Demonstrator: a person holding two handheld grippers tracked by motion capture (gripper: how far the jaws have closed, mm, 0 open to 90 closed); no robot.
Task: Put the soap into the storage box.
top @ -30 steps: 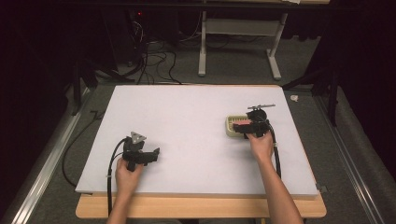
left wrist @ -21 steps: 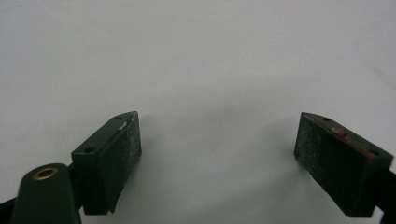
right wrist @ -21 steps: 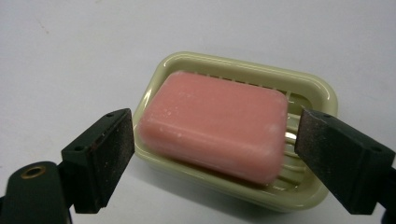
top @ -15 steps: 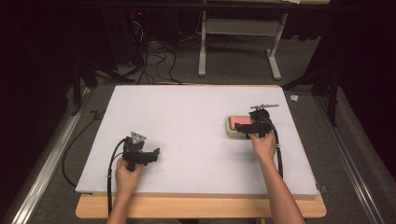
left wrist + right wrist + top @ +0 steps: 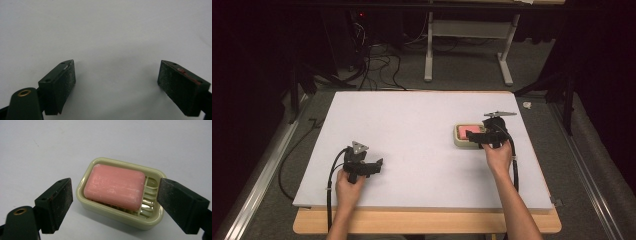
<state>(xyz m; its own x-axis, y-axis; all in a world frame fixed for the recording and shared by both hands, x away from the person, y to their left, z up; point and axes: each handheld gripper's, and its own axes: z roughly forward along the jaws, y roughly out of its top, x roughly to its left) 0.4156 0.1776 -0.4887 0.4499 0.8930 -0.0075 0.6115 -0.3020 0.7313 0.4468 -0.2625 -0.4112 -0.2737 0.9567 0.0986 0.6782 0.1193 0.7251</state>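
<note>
**Your right gripper straddles the soap dish, jaws spread; your left rests released on bare board**

No brand, label or writing can be read on anything here; the soap's face looks plain, with only pale scuffing.

In the high view your right black two-jaw gripper (image 5: pixel 478 136) sits at centre right of the frame, over the white foam-like board (image 5: pixel 422 135) that covers the wooden table (image 5: pixel 427 222). Its jaws overlap the pale green rectangular plastic soap dish (image 5: pixel 460 137), and from up there you cannot tell whether they touch it. The right gripper view settles that: the gripper (image 5: pixel 115 202) is released, its jaws set wide, one to the left of the dish (image 5: pixel 120 216) with a clear gap, the other right at the dish's right rim, where contact cannot be judged. That view also gives you what the high one does not: the pink rounded bar of soap (image 5: pixel 115 186) lies inside the dish, tilted, across the ribbed drain rack (image 5: pixel 149 195), filling the left and middle and leaving the ribs bare at the right.

Your left black two-jaw gripper (image 5: pixel 371 169) lies at lower left of the high view, well apart from the dish, your hand (image 5: pixel 349 186) behind it. In the left gripper view it (image 5: pixel 116 85) is released too, jaws wide over bare white board.
</note>
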